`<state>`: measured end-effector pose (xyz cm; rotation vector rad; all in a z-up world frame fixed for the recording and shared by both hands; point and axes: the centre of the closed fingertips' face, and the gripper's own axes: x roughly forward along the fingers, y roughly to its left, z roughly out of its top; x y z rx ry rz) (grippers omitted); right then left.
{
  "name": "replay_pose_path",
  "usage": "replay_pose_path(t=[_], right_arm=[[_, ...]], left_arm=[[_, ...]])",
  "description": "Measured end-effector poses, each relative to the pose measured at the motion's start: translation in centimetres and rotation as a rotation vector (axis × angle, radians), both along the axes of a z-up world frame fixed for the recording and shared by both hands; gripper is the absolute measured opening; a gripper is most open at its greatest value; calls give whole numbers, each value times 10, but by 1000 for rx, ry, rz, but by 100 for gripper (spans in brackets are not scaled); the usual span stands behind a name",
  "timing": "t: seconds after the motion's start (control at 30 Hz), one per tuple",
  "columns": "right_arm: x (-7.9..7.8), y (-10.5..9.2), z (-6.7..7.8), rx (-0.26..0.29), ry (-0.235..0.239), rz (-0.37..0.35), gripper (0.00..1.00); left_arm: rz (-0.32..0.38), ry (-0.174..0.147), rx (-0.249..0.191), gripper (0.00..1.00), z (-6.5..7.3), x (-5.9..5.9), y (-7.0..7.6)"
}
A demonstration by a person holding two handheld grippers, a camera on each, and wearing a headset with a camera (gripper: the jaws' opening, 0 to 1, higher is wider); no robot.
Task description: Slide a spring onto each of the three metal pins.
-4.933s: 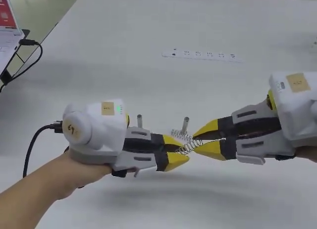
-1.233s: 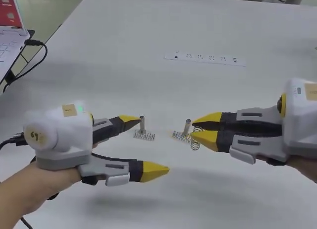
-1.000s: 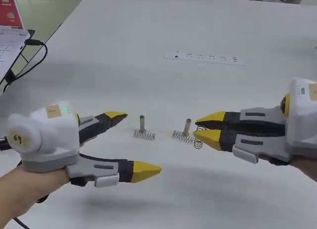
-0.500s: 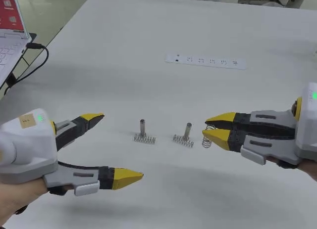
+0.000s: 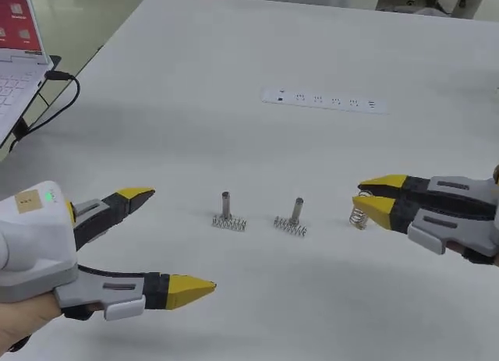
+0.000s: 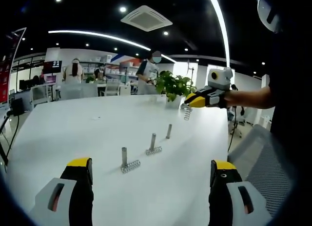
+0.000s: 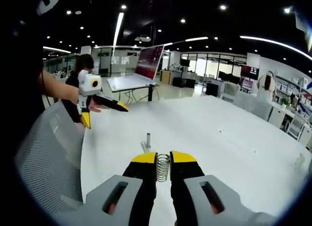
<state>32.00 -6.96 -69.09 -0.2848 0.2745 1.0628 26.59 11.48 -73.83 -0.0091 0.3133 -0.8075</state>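
Note:
Two metal pins stand mid-table, each with a spring lying at its foot. In the left gripper view a third pin stands behind them, bare at its foot. My right gripper hovers to the right of the pins, shut on a third spring, which stands upright between its pads in its own view. My left gripper is wide open with nothing in it, low at the left and well back from the pins.
A white power strip lies farther back on the white table. A laptop and a black cable sit off the left edge. People stand in the room beyond the table.
Both grippers met at a spring by the right pin earlier. The left one has since opened and drawn back left; the right one has moved right with the spring in it.

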Motion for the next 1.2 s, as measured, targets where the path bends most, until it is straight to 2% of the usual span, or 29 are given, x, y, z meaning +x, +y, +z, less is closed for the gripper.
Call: replay_pose_path(t=[0.07,0.17,0.37,0.57,0.8,1.2], right_arm=[[7,-7,0,-4,-8,-26,7],[20,-18,-1,7,13,-83,7],[35,-29,-8,-4,11,-128,7],[48,-34,-12,17,17,-172,7],[60,-37,-18,26,11,-210,7],[67,-42,-30,30,26,-246,7]], left_arm=[[2,3,-3,98,0,0,0],[2,11,-5,98,-2,-2,-1],[21,13,-9,98,-4,-2,3],[46,17,-13,98,-4,-3,11],[70,20,-12,98,-5,-5,18],[78,41,-12,98,-9,-9,21]])
